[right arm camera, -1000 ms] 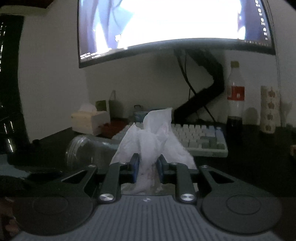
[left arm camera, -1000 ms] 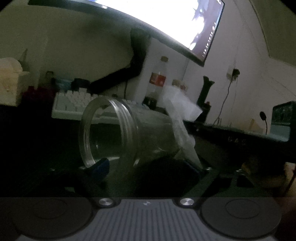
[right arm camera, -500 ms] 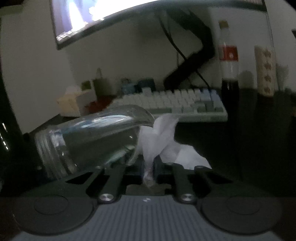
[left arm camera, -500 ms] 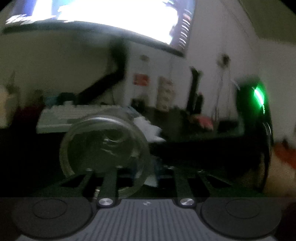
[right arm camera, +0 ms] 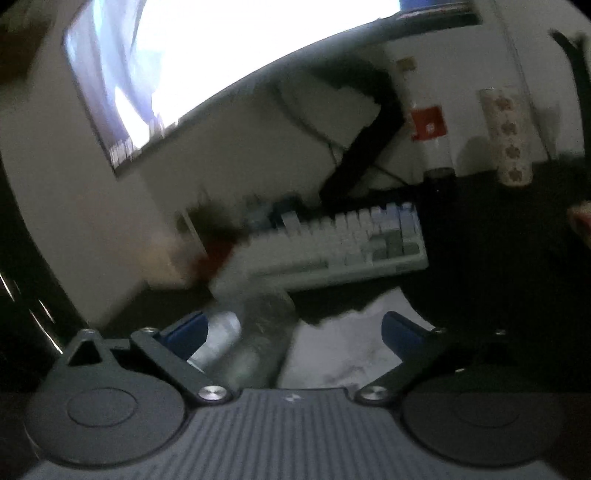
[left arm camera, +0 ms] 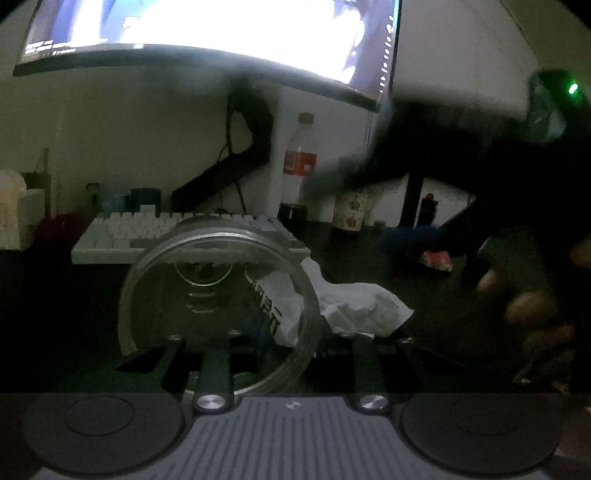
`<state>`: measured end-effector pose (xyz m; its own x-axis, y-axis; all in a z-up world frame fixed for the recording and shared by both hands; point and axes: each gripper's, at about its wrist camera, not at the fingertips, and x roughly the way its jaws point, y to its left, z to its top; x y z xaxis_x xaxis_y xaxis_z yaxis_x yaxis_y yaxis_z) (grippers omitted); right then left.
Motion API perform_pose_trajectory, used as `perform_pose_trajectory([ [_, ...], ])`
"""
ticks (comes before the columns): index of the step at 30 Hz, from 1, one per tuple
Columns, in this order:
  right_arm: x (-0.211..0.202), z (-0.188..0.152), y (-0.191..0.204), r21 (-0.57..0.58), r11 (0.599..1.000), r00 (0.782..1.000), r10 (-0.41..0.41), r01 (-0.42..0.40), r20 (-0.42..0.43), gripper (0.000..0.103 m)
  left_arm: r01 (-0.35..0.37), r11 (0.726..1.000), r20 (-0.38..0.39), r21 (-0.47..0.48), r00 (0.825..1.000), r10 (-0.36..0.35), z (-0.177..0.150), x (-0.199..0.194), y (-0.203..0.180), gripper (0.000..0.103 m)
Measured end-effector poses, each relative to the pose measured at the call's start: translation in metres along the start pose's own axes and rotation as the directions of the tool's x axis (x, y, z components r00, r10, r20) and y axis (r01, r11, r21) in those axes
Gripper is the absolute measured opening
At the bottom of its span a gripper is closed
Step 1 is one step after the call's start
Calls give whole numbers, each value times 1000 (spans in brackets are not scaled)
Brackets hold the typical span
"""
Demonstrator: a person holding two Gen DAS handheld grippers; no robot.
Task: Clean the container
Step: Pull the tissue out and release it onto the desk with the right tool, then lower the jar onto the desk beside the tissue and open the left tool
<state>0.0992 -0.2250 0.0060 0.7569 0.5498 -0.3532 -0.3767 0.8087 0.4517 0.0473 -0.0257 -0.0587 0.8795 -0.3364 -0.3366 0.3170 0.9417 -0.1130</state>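
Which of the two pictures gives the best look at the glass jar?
The left wrist view: the jar faces the camera mouth-first, sharp, its whole rim visible. The right wrist view shows the jar only as a blurred, partly cut-off shape low in the picture.

Clear jar (left arm camera: 218, 299), white tissue (left arm camera: 364, 308), black desk (left arm camera: 369, 266).

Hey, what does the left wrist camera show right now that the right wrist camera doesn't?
Left wrist only: the glass jar's open mouth facing the lens, a person's hand at the right, and the left tool, its jaws closing around the jar's rim.

Right wrist only: the right tool, jaws opening with the white tissue lying loose between them.

Both: jar, tissue, white keyboard, cola bottle, lit monitor.
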Motion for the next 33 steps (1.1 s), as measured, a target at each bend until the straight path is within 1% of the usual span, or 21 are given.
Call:
perform_pose_trajectory([
  [1, -7, -1, -2, 15, 1000, 1000, -3, 3, 15, 103, -13, 1000, 0, 6, 1000, 13, 0, 3, -4, 22],
  [4, -14, -10, 3, -31, 999, 1000, -29, 29, -7, 103, -33, 999, -9, 12, 999, 33, 2, 9, -11, 24],
  [6, -18, -17, 7, -65, 997, 999, -48, 47, -22, 103, -31, 999, -23, -12, 999, 30, 4, 12, -11, 28],
  [7, -15, -12, 7, -50, 999, 999, -17, 15, -46, 103, -29, 999, -31, -26, 999, 28, 5, 14, -11, 33],
  [8, -14, -12, 5, -21, 999, 997, 33, -35, -69, 100, -25, 999, -35, -42, 999, 24, 5, 14, -11, 36],
  [9, -16, -14, -2, 35, 997, 994, 73, -70, -80, 101, -21, 998, -38, -59, 999, 19, 6, 14, -11, 44],
  [10, -17, -15, -6, 66, 995, 994, 75, -70, -82, 101, -13, 997, -43, -78, 999, 10, 6, 15, -11, 57],
  [11, -18, -17, -9, 94, 994, 994, 72, -64, -84, 101, 0, 996, -50, -89, 999, -4, 6, 14, -11, 64],
  [12, -19, -19, -8, 73, 996, 995, 51, -45, -83, 103, 9, 996, -60, -85, 998, -14, 7, 13, -13, 76],
  [13, -21, -21, -5, 46, 999, 996, 27, -23, -81, 103, 17, 997, -71, -78, 997, -23, 8, 12, -16, 81],
  [14, -22, -23, -3, 18, 1000, 997, 3, -2, -79, 103, 17, 997, -83, -71, 996, -23, 8, 10, -18, 81],
  [16, -26, -30, 0, 16, 999, 998, -32, 32, -53, 103, 20, 997, -105, -72, 994, -28, 8, 7, -20, 82],
  [18, -31, -34, -1, 43, 999, 999, -23, 24, -30, 103, 38, 995, -125, -92, 991, -49, 8, 5, -19, 83],
  [23, -38, -36, 4, 17, 999, 999, -32, 32, -26, 103, 84, 991, -159, -104, 982, -100, 5, -7, -19, 85],
  [25, -44, -35, 8, 9, 999, 999, -32, 32, -20, 103, 112, 985, -164, -128, 977, -133, 4, -15, -18, 101],
  [27, -51, -33, 10, 10, 999, 999, -40, 40, -10, 103, 141, 978, -175, -152, 970, -167, 5, -25, -18, 103],
  [28, -53, -32, 12, 7, 998, 998, -54, 54, -10, 103, 139, 978, -187, -156, 968, -167, 7, -31, -19, 103],
  [29, -55, -31, 13, -2, 997, 997, -77, 77, -15, 103, 116, 982, -206, -148, 968, -146, 10, -37, -21, 103],
  [31, -57, -28, 17, -16, 992, 992, -127, 127, -26, 103, 43, 993, -221, -112, 973, -67, 18, -48, -27, 103],
  [32, -57, -27, 19, -17, 987, 987, -158, 157, -35, 103, -16, 996, -226, -90, 974, -4, 23, -54, -30, 103],
  [33, -58, -26, 20, -3, 982, 981, -189, 190, -49, 103, -98, 993, -231, -68, 970, 80, 28, -60, -32, 103],
])
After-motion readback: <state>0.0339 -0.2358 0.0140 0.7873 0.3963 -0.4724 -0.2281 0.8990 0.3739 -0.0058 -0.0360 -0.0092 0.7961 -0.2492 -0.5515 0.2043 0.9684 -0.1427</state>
